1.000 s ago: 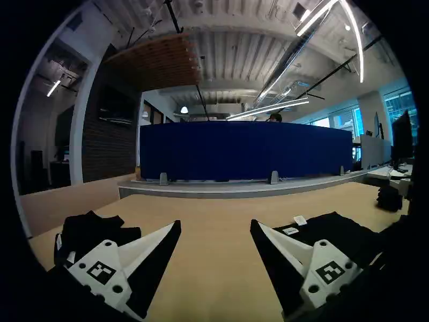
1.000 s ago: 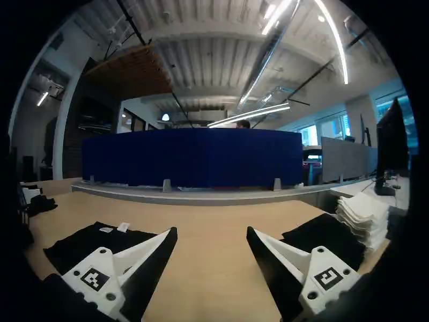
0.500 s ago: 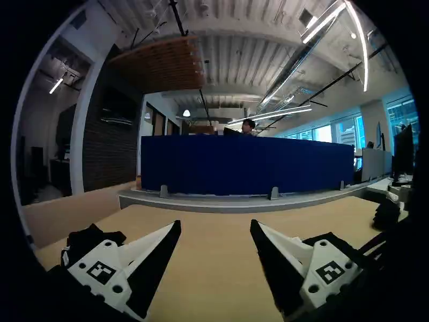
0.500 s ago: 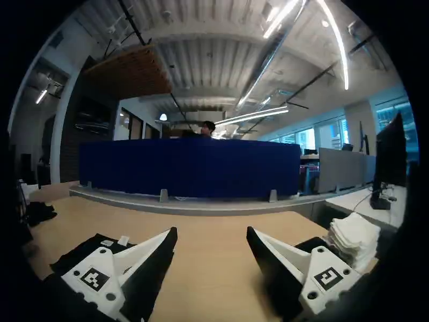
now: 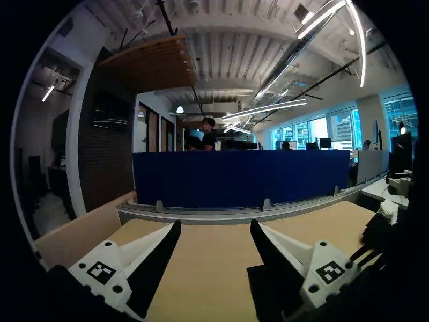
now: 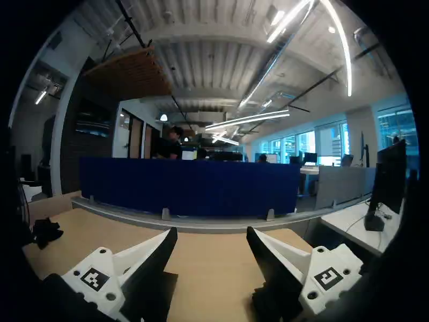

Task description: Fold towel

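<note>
The fingers of the left gripper (image 5: 214,224) are held wide apart, and bare wooden worktop (image 5: 214,263) is seen through the gap. A black towel (image 5: 261,292) is seen lying low on the worktop, against the inner edge of the right-hand finger and partly hidden by it.

The fingers of the right gripper (image 6: 211,232) are likewise spread apart. Black cloth is seen beneath each of them, but how it is folded cannot be told.

Farther off, a crumpled dark cloth (image 6: 47,232), a blue partition (image 5: 236,180) and a monitor (image 6: 387,185) are seen.
</note>
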### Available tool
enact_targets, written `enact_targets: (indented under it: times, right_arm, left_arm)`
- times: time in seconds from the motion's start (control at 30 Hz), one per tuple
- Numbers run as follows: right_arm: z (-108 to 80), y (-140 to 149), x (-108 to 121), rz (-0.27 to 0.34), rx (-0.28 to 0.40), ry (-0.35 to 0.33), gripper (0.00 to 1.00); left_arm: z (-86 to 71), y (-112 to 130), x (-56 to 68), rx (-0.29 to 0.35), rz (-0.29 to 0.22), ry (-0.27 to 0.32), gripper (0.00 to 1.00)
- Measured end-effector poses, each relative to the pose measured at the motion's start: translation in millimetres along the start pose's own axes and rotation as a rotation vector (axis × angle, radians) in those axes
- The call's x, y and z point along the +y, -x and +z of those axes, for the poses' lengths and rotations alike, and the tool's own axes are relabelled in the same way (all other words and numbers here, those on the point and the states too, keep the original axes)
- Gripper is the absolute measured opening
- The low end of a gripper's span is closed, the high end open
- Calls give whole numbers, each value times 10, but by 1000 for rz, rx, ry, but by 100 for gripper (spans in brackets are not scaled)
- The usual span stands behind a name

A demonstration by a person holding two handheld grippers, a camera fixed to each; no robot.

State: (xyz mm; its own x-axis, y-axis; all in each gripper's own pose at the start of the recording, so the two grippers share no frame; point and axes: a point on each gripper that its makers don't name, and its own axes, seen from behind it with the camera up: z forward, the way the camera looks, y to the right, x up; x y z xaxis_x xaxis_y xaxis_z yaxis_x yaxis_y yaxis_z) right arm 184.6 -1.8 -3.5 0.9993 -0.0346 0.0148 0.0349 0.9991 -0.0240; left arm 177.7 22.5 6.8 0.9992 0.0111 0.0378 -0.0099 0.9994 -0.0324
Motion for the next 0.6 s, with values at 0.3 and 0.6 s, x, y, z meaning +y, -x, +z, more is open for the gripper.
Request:
enact_targets:
  times: [0.3,0.6]
  right_arm:
    - [16,-277,9,1,-21,-20,100]
    - [-45,-198,-233,-82,-114,-146,100]
  left_arm:
    - [-18,-246,89,-46,39,24,96]
    - [-15,-239,275,-121,67,112,96]
